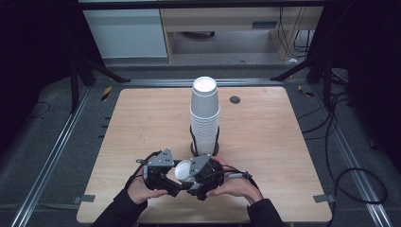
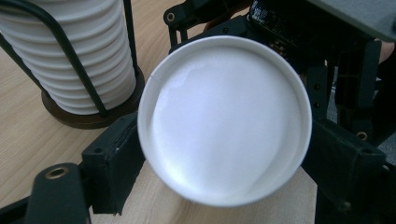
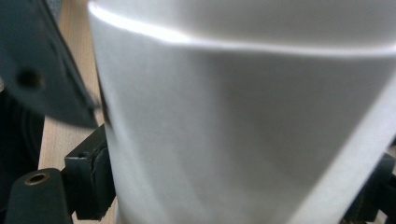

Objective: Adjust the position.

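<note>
A single white paper cup [image 1: 183, 171] is being held between the left gripper [image 1: 171, 182] and the right gripper [image 1: 193, 178], both sets of jaws clamped against it. No writing is being shown on it. Its round end is being faced in the left gripper view, its blurred wall [image 3: 243, 121] in the right gripper view. Just beyond the grippers, the cup stack [image 1: 204, 118] is being kept in a wire holder [image 2: 70, 60].
</note>
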Available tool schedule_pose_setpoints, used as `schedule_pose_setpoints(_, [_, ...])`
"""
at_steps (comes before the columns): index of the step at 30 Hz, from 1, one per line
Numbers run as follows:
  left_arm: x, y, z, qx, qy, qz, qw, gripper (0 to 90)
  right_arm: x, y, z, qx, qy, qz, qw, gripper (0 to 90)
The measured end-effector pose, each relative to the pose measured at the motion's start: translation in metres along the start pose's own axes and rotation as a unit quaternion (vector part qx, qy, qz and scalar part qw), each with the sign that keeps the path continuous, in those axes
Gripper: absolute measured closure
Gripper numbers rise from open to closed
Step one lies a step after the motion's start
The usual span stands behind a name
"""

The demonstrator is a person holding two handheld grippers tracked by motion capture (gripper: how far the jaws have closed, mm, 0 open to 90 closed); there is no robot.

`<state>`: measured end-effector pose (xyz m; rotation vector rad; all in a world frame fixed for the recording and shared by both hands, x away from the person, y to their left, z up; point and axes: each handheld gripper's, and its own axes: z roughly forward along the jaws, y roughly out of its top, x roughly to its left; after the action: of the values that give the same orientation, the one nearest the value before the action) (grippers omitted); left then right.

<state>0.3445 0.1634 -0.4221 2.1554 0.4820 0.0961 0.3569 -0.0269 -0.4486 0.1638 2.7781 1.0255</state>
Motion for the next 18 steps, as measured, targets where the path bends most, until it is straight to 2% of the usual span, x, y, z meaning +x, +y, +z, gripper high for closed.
schedule_pose_setpoints(4, [0.0001,-0.0008,0.0019,0.006,-0.001,0.000,1.0000,18.9,0.0009,0.0019,0.0014,0.000,0.003,-0.003,1.0000,12.9])
schedule_pose_setpoints(18, [0.0018,-0.0008,0.0005,-0.001,-0.003,-0.011,0.9999,20.6,-0.0009,0.0024,0.0019,-0.005,0.010,0.007,0.9999,12.2])
